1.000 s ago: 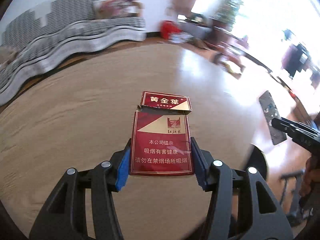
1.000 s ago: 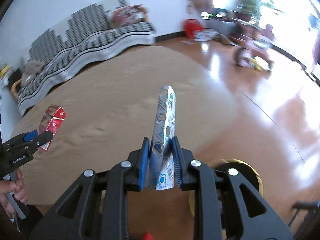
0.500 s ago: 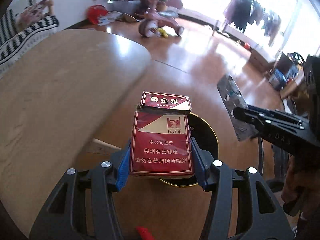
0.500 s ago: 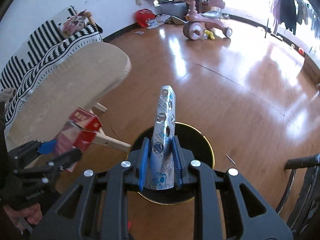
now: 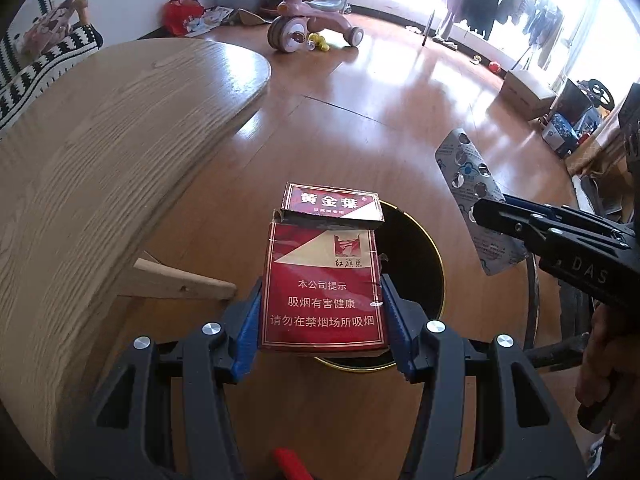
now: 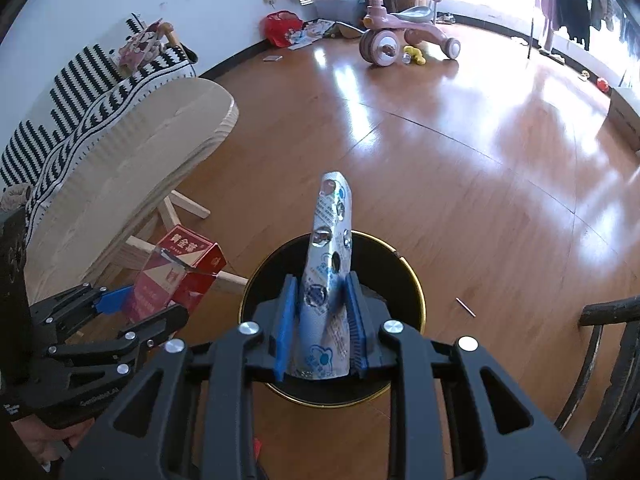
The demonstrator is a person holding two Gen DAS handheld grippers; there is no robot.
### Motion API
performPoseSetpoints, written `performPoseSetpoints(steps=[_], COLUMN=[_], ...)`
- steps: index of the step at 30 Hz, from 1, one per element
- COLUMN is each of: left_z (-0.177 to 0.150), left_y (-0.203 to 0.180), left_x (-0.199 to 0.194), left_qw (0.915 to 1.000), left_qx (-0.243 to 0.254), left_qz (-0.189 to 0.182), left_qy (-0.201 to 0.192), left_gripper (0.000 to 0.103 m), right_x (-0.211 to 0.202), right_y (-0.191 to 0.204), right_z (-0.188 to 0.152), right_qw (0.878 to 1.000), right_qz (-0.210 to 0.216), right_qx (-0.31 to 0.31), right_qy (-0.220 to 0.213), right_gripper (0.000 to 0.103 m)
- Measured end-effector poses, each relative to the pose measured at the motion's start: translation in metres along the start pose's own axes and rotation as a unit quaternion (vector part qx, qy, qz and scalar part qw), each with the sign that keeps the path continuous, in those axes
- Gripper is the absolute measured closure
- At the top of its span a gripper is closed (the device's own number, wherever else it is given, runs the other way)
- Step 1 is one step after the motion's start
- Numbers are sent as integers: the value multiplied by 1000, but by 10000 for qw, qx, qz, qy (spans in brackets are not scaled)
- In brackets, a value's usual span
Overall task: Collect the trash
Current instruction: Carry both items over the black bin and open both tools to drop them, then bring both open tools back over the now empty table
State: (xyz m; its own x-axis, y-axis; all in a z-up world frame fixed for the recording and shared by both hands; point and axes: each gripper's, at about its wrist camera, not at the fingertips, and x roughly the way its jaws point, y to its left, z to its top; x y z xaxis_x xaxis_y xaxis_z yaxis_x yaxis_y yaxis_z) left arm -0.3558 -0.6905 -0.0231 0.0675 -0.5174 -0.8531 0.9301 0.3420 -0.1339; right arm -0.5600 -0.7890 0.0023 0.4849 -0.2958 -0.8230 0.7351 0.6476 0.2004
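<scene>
My left gripper (image 5: pixel 322 308) is shut on a red cigarette pack (image 5: pixel 322 280) with its lid flipped open, held above the black gold-rimmed trash bin (image 5: pixel 416 256) on the floor. My right gripper (image 6: pixel 322 320) is shut on a silver pill blister pack (image 6: pixel 326 280), held upright over the same bin (image 6: pixel 396 276). The blister pack (image 5: pixel 472 200) and right gripper (image 5: pixel 492 214) show at the right of the left wrist view. The cigarette pack (image 6: pixel 176 276) and left gripper (image 6: pixel 136 304) show at the left of the right wrist view.
A round wooden table (image 5: pixel 100 152) stands to the left, its leg (image 5: pixel 180 280) near the bin. A striped sofa (image 6: pixel 80 92) is behind it. A pink tricycle (image 6: pixel 400 36) and clutter lie across the wood floor. A dark chair (image 6: pixel 612 360) is at the right.
Both grippers swung away from the tabletop to over the floor bin, still holding their items. Over the last half second they moved only slightly and the views steadied.
</scene>
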Motion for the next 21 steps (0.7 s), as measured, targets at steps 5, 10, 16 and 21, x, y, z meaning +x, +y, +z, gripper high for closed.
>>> performPoseSetpoints(steps=[5, 10, 16, 21], left_z=[0, 1, -1, -18], left_y=[-3, 7, 34, 90], left_x=[-5, -14, -44, -109], left_qw=[9999, 9998, 9989, 9933], left_qx=[-23, -75, -255, -687], left_qz=[62, 50, 168, 537], left_qy=[-104, -162, -369, -755], left_gripper=[22, 22, 17, 14], right_x=[-6, -12, -22, -35], right_y=[-4, 0, 35, 103], right_z=[2, 6, 17, 38], right_qw=[9999, 9998, 9992, 9953], right_qz=[-93, -109, -8, 309], right_qx=[78, 56, -232, -703], right_qy=[-116, -165, -313, -598], right_gripper=[34, 34, 27, 16])
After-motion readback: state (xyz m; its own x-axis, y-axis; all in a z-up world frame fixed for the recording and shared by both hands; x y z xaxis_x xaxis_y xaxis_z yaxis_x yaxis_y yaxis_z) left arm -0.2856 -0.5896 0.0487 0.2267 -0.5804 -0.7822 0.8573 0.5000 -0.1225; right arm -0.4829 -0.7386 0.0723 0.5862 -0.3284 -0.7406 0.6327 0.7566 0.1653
